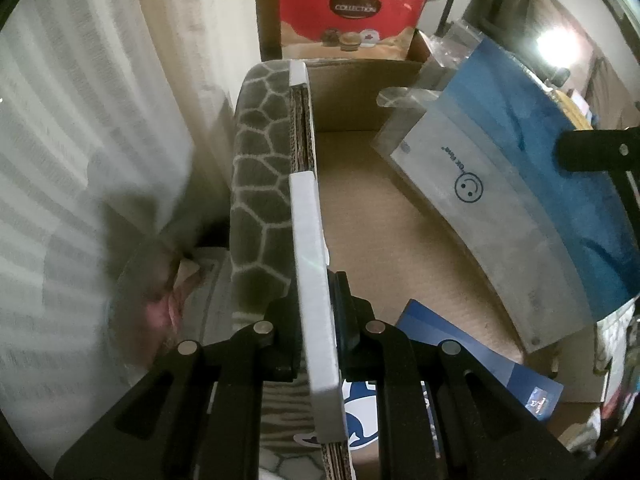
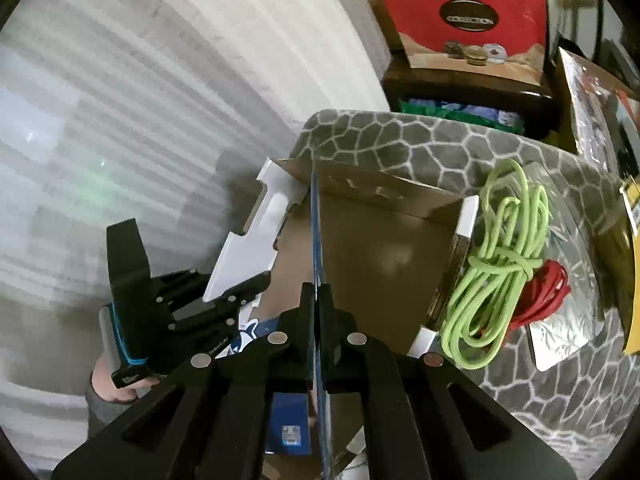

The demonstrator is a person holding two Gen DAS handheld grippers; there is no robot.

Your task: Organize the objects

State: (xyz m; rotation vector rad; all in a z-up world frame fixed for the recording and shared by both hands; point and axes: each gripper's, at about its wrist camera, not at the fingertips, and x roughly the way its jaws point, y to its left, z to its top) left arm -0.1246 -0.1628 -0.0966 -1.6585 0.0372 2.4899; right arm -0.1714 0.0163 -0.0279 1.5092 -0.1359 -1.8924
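- Grey carpet with a pale honeycomb pattern (image 2: 400,140) is seen under an open cardboard box (image 1: 384,232), with white ribbed curtains (image 1: 80,120) to the left of both tools.
- The left gripper (image 1: 318,344) is closed on the box's left wall, clamped over a white foam edge strip (image 1: 310,248) that runs straight ahead of its jaws.
- The right gripper (image 2: 318,312) is closed on a thin clear plastic pouch with blue contents (image 1: 520,168), which is held edge-on above the box interior.
- A blue booklet (image 1: 476,352) is seen lying on the box floor, just right of the left gripper.
- A lime-green cord coil (image 2: 496,264) and a red cord (image 2: 548,292) lie on a silver sheet (image 2: 568,320), right of the right gripper, outside the box.
- A red gift bag (image 2: 468,20) stands farther ahead.
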